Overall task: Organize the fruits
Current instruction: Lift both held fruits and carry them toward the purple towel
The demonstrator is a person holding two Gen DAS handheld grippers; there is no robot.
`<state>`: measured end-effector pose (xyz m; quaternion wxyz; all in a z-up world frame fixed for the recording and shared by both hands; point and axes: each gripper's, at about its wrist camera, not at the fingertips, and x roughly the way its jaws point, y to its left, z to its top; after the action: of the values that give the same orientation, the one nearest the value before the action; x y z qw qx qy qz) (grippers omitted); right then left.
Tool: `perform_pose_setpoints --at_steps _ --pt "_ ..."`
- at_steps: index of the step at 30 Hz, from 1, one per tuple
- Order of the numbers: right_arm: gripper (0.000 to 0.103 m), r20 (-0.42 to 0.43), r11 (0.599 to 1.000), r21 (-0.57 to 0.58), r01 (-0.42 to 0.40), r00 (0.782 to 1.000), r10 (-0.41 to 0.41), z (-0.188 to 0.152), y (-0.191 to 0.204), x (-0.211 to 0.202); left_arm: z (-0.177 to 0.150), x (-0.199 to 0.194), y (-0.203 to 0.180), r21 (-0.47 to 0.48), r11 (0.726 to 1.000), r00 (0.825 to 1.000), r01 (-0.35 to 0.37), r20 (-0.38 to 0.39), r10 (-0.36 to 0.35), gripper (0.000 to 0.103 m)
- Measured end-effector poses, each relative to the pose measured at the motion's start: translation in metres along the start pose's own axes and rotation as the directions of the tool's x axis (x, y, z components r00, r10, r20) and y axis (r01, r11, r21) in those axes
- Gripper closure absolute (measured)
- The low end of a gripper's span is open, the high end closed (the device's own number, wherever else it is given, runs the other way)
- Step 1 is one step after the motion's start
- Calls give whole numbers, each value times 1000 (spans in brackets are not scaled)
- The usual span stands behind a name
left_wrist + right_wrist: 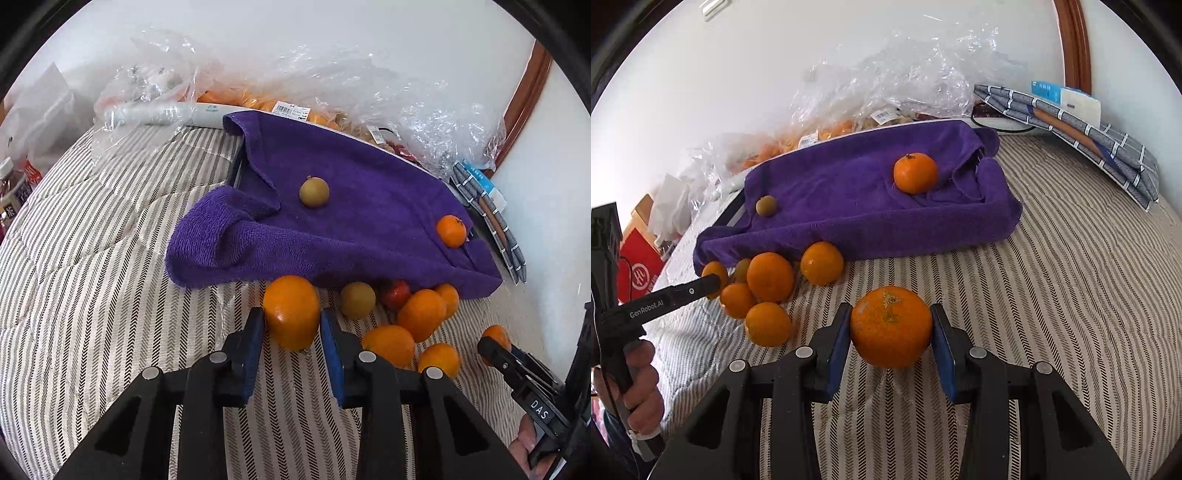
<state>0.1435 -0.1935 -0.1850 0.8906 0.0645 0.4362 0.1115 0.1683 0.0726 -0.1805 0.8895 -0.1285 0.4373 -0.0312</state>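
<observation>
Your left gripper [291,328] has its jaws clamped on a round orange citrus fruit [291,312], blue pads touching both sides, just above the striped herringbone bedspread [92,277]. Your right gripper [891,341] is clenched on a second, larger orange with its stem scar facing up [891,326], also pinched from both sides over the bedspread.

Loose pile of fruit sits on the bedspread against the near edge of the purple towel [362,221]: several oranges [770,277], a small yellow-green round fruit [357,300] and a red fruit [395,293] part tucked under the towel's hem. In the right wrist view your left gripper's finger reaches into that pile from the left side.

The purple towel is draped over a raised flat-sided thing; what is under it, cannot tell. On top of it: one small olive-green round fruit [314,192] towards the left end, one small mandarin [451,230] near the right end, well apart from each other.

Behind the towel, against the white wall: crumpled clear plastic bags [332,81] with more orange fruit and barcode labels inside. To the right, folded grey checked cloths [1100,147]. Far left, a red box [639,269] and a bottle [11,188].
</observation>
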Motion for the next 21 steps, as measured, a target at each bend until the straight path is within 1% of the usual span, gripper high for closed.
perform_pose_setpoints --at_steps 3,7,9,15,18,21 --pt "62 9 1000 2 3 1000 -3 -2 2 -2 -1 0 -1 7 1000 1000 -6 10 6 73" --pt "62 22 1000 14 5 1000 -5 -2 -1 -4 0 -2 2 -8 1000 1000 14 12 -13 74" --pt "62 26 1000 19 2 1000 -2 -2 -3 -5 0 -5 1 -7 1000 999 20 27 -20 74" --pt "62 43 999 39 2 999 -3 -1 -6 -7 -2 -17 -7 42 999 997 -7 81 3 74" --pt "62 56 999 50 -10 998 8 2 -7 -11 -3 -22 -11 73 997 994 -35 109 27 74" --pt "62 79 998 53 -23 997 18 8 -7 -18 0 -26 -15 93 996 994 -20 105 10 74"
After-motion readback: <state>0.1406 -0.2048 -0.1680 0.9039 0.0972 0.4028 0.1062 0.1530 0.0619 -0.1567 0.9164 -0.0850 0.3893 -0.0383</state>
